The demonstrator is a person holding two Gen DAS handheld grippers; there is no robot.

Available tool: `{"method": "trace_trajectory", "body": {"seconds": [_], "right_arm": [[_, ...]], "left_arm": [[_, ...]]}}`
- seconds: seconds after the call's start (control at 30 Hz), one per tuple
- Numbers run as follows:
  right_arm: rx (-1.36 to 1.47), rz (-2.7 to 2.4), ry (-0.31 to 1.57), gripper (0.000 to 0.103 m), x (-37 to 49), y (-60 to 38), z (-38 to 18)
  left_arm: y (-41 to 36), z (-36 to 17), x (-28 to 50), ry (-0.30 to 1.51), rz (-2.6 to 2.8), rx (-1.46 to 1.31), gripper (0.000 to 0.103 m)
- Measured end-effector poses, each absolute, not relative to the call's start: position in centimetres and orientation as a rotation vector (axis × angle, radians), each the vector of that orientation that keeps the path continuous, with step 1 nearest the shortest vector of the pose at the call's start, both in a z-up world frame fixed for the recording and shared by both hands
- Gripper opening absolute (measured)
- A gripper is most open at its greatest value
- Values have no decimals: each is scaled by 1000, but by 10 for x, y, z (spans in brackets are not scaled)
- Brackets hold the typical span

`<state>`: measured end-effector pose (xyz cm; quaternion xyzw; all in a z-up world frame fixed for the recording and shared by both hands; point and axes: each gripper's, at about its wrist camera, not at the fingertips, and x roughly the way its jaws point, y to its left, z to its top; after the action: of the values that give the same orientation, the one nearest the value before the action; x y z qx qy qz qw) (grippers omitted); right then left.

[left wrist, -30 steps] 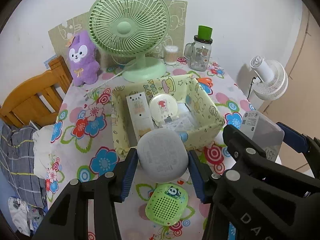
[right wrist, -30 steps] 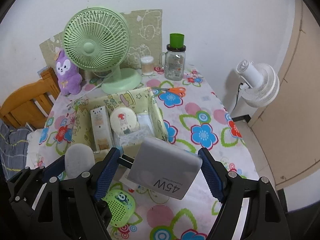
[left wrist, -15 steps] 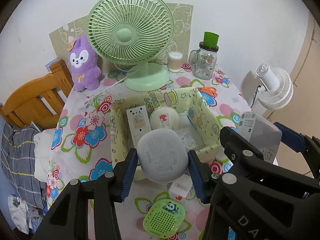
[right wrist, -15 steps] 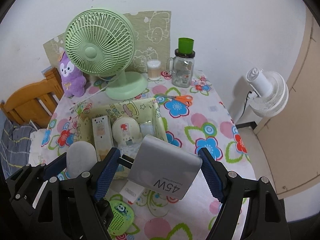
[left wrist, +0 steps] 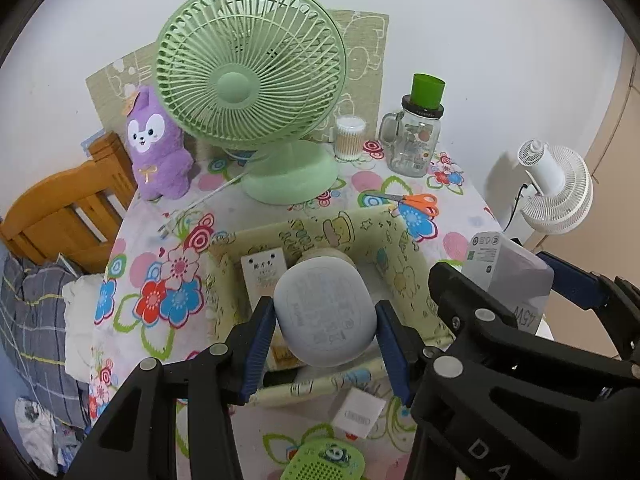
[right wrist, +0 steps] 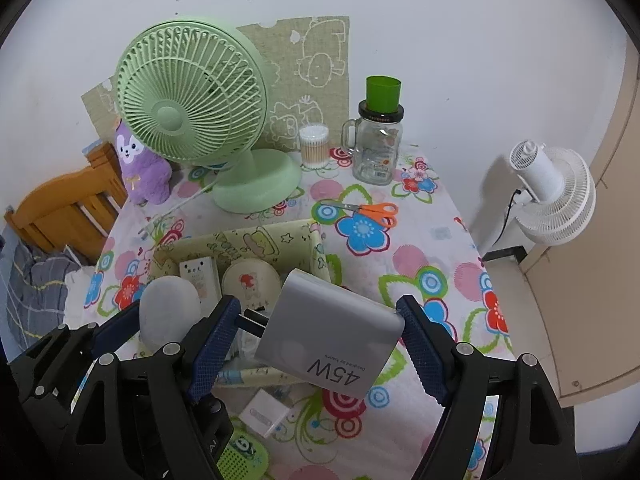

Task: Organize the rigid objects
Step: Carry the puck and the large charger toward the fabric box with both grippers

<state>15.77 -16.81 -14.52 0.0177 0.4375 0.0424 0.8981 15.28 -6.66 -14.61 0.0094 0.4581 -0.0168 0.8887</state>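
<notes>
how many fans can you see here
2. A green desk fan stands at the back of the flowered table, beside the purple plush. A white fan stands off the table's right side, near the wall.

A plain white wall point(right wrist: 460, 40) backs the table. A wooden chair point(left wrist: 68, 216) stands left; a white fan point(right wrist: 556, 196) stands right.

Looking steeply down from the left wrist, close above the yellow fabric bin point(left wrist: 408, 264) on the floral tablecloth point(left wrist: 160, 280), facing the green desk fan point(left wrist: 250, 88) and the white wall. Looking down likewise from the right wrist, set further right. Sharing the bin, fan, purple plush point(right wrist: 138, 168), glass jar point(right wrist: 376, 148) and orange scissors point(right wrist: 368, 211).
</notes>
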Motion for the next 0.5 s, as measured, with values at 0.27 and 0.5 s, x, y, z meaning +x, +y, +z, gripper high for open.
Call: {"method": "trace_trajectory", "body": {"seconds": [0.27, 0.5], "right_arm": [[15, 127, 912, 82, 181, -167, -156], [5, 162, 924, 82, 195, -164, -167]], "left_arm": [[-66, -158, 172, 976, -34, 6, 52], [-65, -171, 184, 1006, -60, -9, 52]]}}
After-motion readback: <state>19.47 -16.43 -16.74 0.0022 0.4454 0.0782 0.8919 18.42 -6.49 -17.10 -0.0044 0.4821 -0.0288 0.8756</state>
